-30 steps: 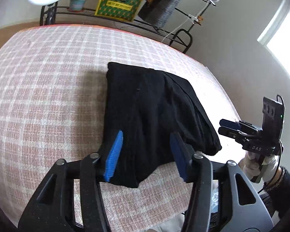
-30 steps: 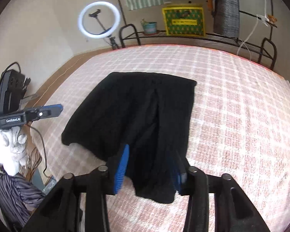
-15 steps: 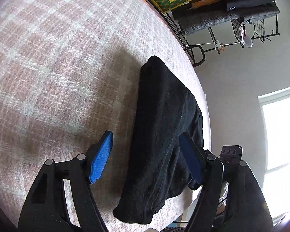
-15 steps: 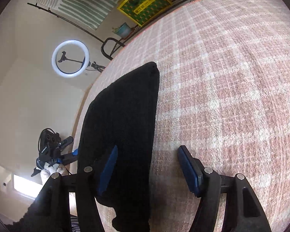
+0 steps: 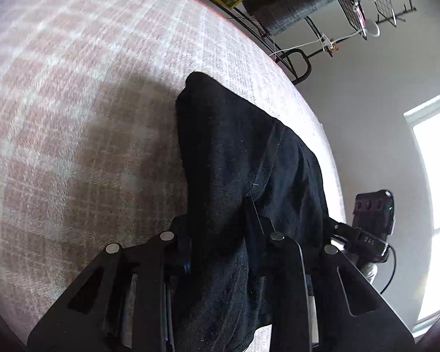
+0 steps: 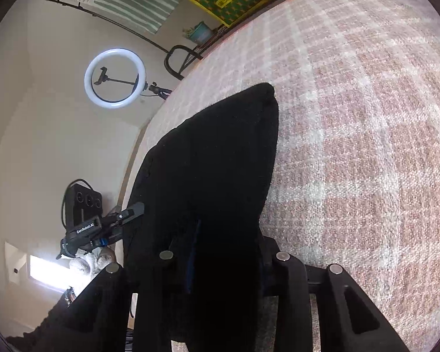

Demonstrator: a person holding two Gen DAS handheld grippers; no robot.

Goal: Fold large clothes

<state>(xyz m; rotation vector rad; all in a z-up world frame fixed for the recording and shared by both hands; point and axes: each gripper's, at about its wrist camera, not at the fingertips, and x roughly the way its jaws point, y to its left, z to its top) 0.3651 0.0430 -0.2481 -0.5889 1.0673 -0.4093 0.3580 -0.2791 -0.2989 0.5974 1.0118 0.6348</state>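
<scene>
Now the near edge of the black garment (image 5: 243, 176), lying partly folded on the checked bed cover (image 5: 88, 117), is being clamped by the closing left hand-held gripper (image 5: 220, 234) and right hand-held gripper (image 6: 226, 249), both wide open a moment before, so another fold seems ready to be lifted

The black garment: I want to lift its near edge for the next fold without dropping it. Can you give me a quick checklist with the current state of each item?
1. Cloth between the left gripper jaws: ok, jaws closing around the garment.
2. Cloth between the right gripper jaws: ok, jaws closing.
3. Both grips firm: cannot tell, pads buried in fabric.
4. Garment fully on the blanket: not ok, the window-side edge reaches the bed's edge.
5. Blanket beyond the garment free for the fold: ok.
6. All layers caught: cannot tell.
</scene>
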